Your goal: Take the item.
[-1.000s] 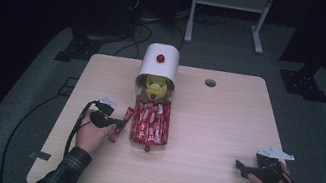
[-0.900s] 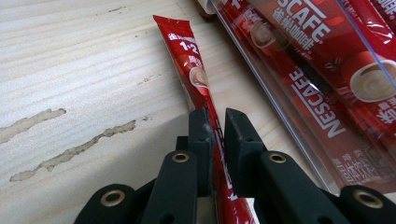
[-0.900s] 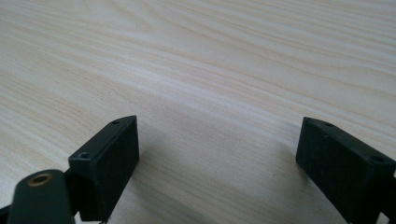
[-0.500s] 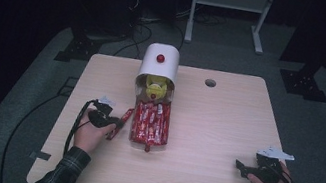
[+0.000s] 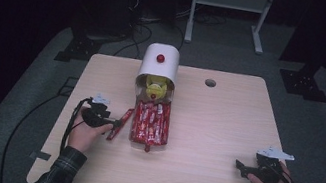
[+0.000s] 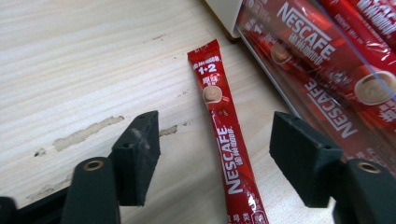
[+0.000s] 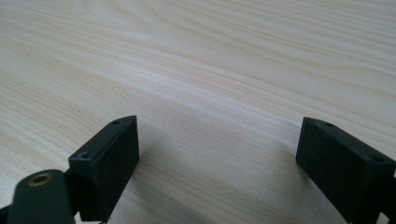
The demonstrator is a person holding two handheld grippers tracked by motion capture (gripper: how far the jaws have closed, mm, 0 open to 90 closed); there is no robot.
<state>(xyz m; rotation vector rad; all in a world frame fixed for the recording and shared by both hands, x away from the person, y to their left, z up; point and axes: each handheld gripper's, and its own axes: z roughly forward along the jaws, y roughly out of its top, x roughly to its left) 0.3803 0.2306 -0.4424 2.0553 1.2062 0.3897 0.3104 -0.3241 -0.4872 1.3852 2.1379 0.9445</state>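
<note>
**Ana:** What's your left claw (image 5: 114,123) doing over there?

**Me:** I've got it low over the table (image 5: 215,126) with its jaws spread wide and nothing between them but air. A single red coffee stick (image 6: 227,140) lies flat on the wood in the gap, running lengthwise away from the claw and closer to the right-hand jaw. I'd say it lies loose like that because it's the one I'm working on, taken apart from the rest.

**Ana:** And the rest?

**Me:** Just past my right-hand jaw sits the clear tray (image 5: 162,139), packed with the same red sticks (image 5: 150,122). Ahead of the tray stands a white dispenser (image 5: 159,63) with a red knob, and a yellow toy (image 5: 155,89) in its mouth.

**Ana:** Your other claw?

**Me:** The right claw (image 5: 241,167) is parked well off to the side, jaws apart, over bare wood. My guess is I'm keeping it clear so it doesn't crowd the tray.

**Ana:** Anything changed from a second ago?

**Me:** Only a little. In the high view the left hand has drawn back a touch from the tray, and the stick now lies clear on the table beside it. The right claw hasn't budged.
</note>
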